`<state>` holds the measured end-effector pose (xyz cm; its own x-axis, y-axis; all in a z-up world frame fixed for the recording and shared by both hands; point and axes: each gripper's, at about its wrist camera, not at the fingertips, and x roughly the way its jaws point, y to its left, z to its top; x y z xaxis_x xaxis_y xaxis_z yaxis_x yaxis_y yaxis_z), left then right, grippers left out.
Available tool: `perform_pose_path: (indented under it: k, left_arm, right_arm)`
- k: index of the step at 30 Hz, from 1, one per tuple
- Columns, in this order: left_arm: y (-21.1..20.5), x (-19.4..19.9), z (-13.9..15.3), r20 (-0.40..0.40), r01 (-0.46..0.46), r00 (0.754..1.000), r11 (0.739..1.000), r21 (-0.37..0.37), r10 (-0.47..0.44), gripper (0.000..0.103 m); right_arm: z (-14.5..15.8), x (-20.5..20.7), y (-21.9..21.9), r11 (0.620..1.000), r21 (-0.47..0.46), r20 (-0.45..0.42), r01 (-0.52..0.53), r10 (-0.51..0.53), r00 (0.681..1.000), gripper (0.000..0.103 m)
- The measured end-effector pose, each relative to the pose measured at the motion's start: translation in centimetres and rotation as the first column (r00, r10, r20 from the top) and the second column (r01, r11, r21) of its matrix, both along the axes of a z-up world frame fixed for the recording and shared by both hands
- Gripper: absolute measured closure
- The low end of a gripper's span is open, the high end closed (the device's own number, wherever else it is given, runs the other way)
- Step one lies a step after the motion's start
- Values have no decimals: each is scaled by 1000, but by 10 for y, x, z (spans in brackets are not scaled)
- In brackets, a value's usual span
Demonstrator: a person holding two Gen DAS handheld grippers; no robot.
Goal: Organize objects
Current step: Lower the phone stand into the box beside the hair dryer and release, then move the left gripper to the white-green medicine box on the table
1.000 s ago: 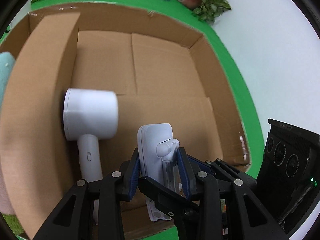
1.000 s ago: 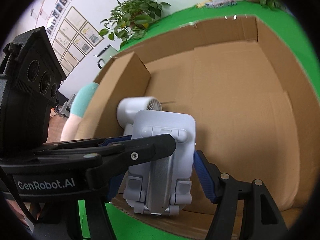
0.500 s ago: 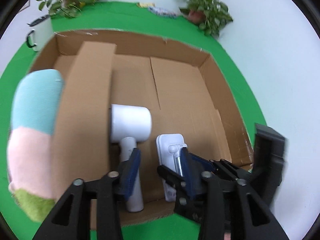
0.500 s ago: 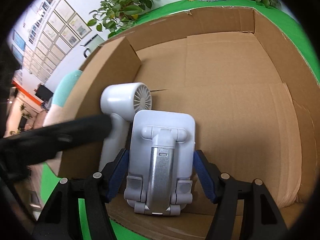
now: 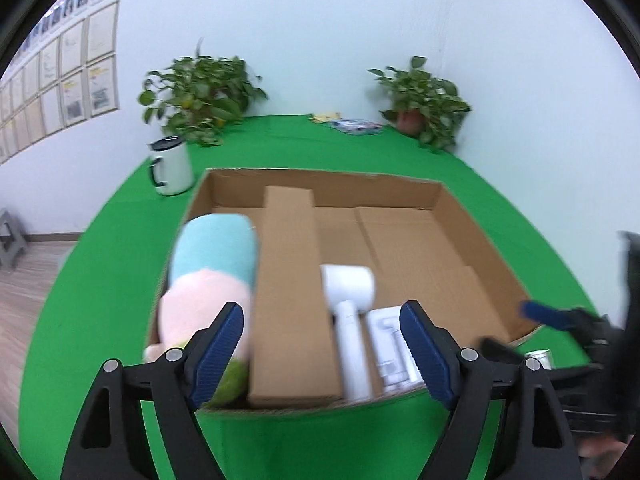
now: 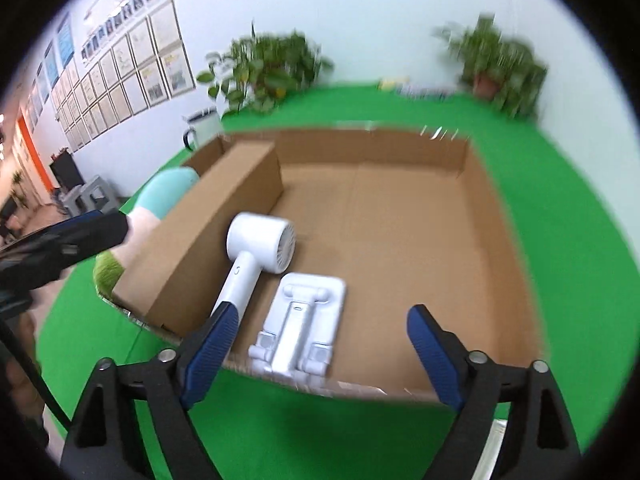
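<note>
The white stand (image 6: 298, 322) lies flat in the box (image 6: 500, 240) at its near edge, just beside the hairdryer (image 6: 256, 256), whose handle runs along a long carton (image 6: 204, 236). A plush (image 5: 212, 280) fills the strip left of the carton. Both grippers, left (image 5: 320, 344) and right (image 6: 320, 344), hang over the near rim, jaws apart and empty. A mug (image 5: 170, 166) stands on the green worktop (image 5: 100, 280).

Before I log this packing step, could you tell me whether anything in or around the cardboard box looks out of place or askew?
Only the plush toy looks odd: it rides up over the cardboard box's left wall rather than lying inside. The hair dryer and folding stand lie flat on the floor.
</note>
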<state>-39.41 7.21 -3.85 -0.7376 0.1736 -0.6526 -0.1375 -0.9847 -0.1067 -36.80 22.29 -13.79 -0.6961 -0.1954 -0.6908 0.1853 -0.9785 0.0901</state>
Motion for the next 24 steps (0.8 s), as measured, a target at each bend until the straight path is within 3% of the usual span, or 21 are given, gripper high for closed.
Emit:
perform_pose_path:
  k: [4,7,8,11,12,17,19,21,24]
  left_arm:
    - [-14,29,0,-66,-42,997,997,62,46,23]
    - [-11,61,11,-168,-48,984,998,35,53,23]
    - [-10,70,16,-196,-44,979,999,24,48,21]
    - [-5,89,29,-249,-62,967,998,-11,57,3]
    - [-6,92,30,-247,-77,966,997,-19,70,2]
    - [-24,61,10,-121,-79,989,997,22,81,2]
    - [-32,39,-9,-48,-87,995,996,35,88,6]
    - [-37,20,-28,28,-84,996,994,75,82,17]
    - [-33,6,-45,87,-88,993,993,77,82,18]
  right_arm:
    - [7,32,3,998,37,-76,51,-48,996,12]
    - [7,45,1,994,60,-107,96,-89,990,10]
    - [8,50,0,992,66,-119,111,-103,988,10]
    - [11,56,-3,988,78,-143,131,-119,983,10]
    - [15,62,-3,987,82,-157,136,-122,980,10]
    - [23,76,-5,990,60,-175,128,-116,978,10]
    - [21,82,-6,990,57,-167,128,-117,979,10]
    - [19,88,-6,990,57,-168,131,-120,979,10]
    - [17,92,-6,991,49,-163,128,-119,979,10]
